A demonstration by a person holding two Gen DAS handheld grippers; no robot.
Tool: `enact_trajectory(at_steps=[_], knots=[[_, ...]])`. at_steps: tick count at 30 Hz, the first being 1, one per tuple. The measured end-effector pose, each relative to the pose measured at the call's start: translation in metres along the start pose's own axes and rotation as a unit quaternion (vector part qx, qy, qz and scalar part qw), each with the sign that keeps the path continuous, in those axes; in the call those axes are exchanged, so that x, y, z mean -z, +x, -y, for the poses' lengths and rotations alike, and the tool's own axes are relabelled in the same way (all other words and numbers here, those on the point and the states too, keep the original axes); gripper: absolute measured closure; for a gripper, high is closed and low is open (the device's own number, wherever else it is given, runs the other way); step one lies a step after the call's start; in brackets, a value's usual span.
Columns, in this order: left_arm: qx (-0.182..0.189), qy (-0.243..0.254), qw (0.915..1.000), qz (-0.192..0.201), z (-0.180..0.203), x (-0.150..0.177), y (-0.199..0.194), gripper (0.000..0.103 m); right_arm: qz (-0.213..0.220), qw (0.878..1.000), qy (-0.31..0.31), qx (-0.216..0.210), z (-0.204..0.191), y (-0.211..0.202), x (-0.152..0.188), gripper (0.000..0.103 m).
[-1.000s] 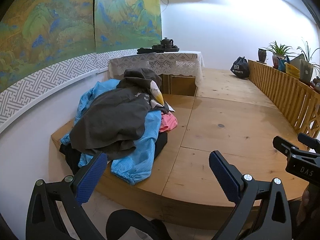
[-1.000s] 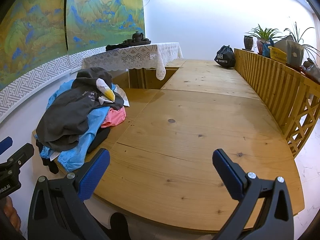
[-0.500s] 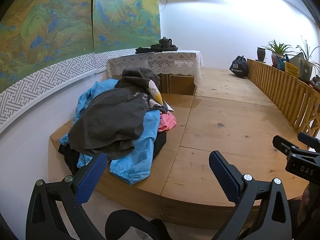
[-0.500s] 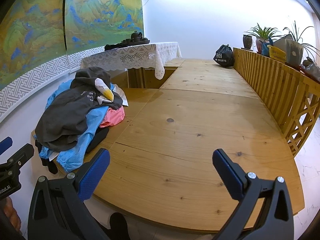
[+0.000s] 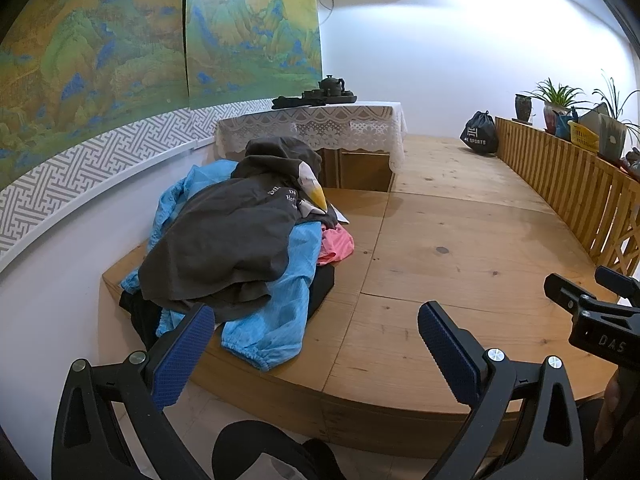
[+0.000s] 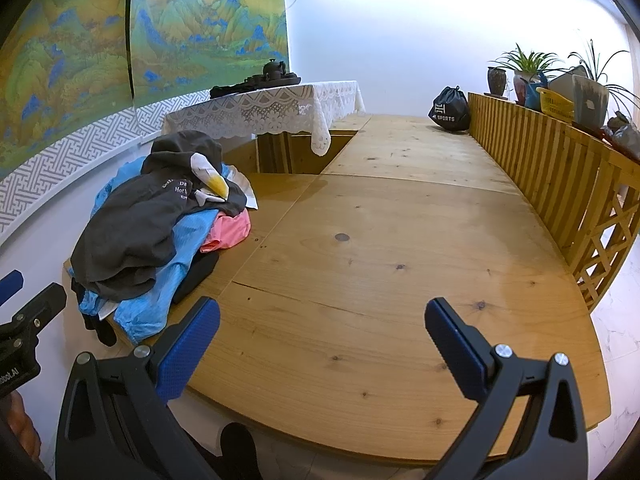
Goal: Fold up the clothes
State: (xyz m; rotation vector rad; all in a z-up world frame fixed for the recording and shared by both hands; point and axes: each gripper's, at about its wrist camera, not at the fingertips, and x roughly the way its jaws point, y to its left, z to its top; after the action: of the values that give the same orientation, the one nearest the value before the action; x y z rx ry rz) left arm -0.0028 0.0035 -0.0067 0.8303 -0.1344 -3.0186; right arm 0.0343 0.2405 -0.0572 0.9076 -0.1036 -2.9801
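A wide wooden platform (image 6: 380, 248) is stretching ahead of me, a lace-covered table (image 6: 276, 110) standing at its far end and a slatted fence (image 6: 560, 176) running along the right. My left gripper (image 5: 316, 324) and right gripper (image 6: 322, 322) are both hanging wide apart, grasping nothing. The clothes pile (image 5: 240, 248) is sitting at the platform's left edge, grey garment (image 6: 132, 232) lying over blue (image 5: 288, 304) and pink (image 6: 228, 230).

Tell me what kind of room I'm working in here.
Likely a home tea or sitting room: a raised wooden platform carries the clothes pile, a lace-covered table holds a tea set, and a landscape painting hangs behind it.
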Motion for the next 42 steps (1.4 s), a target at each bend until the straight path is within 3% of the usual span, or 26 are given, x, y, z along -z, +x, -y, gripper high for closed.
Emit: enact_trajectory(at_steps=[42], knots=[[0.005,-0.004,1.0,-0.004,-0.007,-0.006,0.011,0.0,-0.013,1.0,-0.014,-0.001,-0.002,0.011,0.003,0.0]])
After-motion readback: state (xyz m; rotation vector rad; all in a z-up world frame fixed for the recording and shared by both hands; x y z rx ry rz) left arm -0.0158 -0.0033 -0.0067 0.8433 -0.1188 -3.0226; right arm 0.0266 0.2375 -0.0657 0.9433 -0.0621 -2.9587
